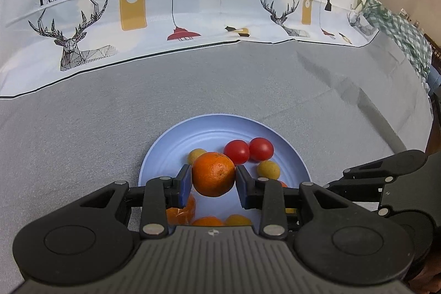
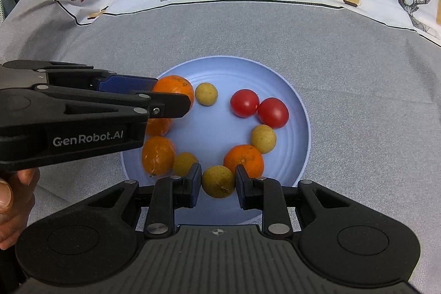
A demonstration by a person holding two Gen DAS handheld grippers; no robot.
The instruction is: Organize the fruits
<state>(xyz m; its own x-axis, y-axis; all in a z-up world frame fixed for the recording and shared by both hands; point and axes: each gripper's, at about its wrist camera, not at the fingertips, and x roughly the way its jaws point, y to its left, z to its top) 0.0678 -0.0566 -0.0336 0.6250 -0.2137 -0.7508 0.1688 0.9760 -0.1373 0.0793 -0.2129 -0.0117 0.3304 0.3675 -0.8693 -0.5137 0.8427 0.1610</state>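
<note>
A light blue plate [image 2: 292,90] holds fruit in a ring: two red tomatoes [image 2: 244,103], several oranges and several small yellow-green fruits. My left gripper [image 1: 213,181] is shut on an orange [image 1: 213,174] above the plate's [image 1: 165,145] left side; the right wrist view shows this orange [image 2: 176,87] too. My right gripper [image 2: 217,182] is shut on a yellow-green fruit [image 2: 218,181] at the plate's near rim, beside another orange [image 2: 245,157].
The plate sits on a grey tablecloth [image 2: 358,73] with a white printed band [image 1: 165,15] of deer and lamps at the far side. A green checked cloth [image 1: 399,32] lies far right. A hand [image 2: 11,197] holds the left gripper.
</note>
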